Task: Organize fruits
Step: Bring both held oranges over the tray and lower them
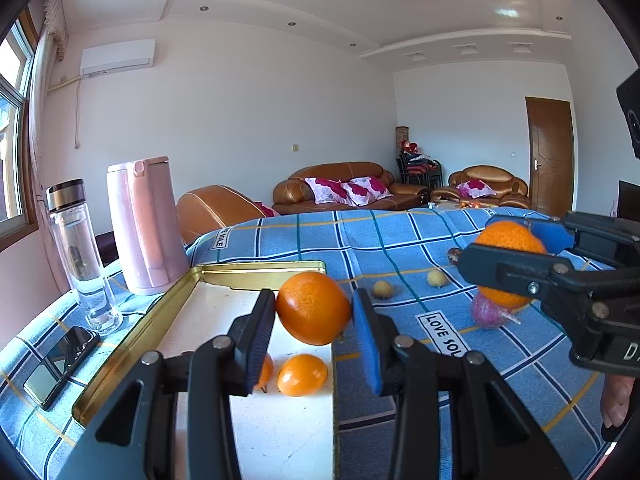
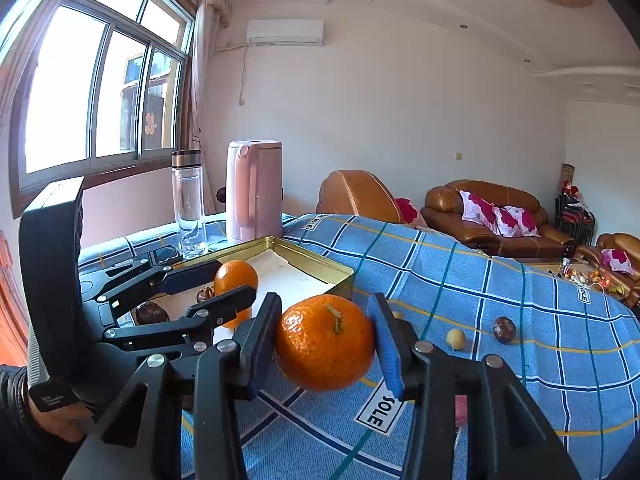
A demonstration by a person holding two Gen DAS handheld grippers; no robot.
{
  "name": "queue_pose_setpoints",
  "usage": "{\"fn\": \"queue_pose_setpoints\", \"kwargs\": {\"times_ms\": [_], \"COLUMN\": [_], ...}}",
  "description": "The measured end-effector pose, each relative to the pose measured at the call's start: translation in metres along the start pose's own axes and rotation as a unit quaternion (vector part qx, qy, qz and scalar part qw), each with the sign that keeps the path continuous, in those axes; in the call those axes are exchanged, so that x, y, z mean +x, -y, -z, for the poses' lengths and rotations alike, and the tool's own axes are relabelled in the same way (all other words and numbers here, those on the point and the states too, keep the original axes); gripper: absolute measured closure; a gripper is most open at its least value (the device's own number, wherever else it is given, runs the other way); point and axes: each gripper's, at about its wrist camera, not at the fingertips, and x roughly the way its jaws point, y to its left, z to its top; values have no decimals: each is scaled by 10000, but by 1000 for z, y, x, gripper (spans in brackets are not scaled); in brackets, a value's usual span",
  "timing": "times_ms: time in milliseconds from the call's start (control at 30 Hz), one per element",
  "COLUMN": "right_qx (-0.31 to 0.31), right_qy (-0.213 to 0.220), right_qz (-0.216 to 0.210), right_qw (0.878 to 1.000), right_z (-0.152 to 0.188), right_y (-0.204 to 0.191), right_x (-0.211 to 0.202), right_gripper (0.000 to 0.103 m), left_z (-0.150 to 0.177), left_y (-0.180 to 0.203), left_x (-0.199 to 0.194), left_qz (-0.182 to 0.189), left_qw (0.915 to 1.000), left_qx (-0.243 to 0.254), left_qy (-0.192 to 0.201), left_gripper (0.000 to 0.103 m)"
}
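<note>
Left gripper (image 1: pixel 313 312): black linkage arms, ribbed blue pads, jaws pressing on a smooth oval orange (image 1: pixel 313 307), long axis running pad to pad and tilting slightly, hanging over the gold tin tray (image 1: pixel 132 336).

Right gripper (image 2: pixel 325 342): same build, jaws clamping a round, pitted mandarin (image 2: pixel 325 342), its stem end facing up and toward the camera, hanging above the blue checked cloth (image 2: pixel 520 280).

Tray, shallow rectangular metal with white floor, is lying below the left jaws and holding a small orange (image 1: pixel 302 375), with part of another behind the left pad.

Beyond the right jaws, two pale round fruits (image 1: pixel 436 278) and a purple fruit (image 1: pixel 489 312) are lying on the cloth.
</note>
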Motion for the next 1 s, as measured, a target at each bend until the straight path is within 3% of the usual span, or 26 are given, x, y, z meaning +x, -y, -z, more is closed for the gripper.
{"fn": "queue_pose_setpoints", "kwargs": {"times_ms": [1000], "right_qx": [-362], "right_qy": [-231], "right_qz": [-519], "right_qw": [9977], "right_z": [-17], "right_y": [-51], "right_x": [50], "right_gripper": [56], "left_z": [9], "left_y": [-68], "left_x": [15], "left_qz": [-607], "left_qw": [9965], "left_qx": [-399], "left_qy": [-425], "left_gripper": [62]}}
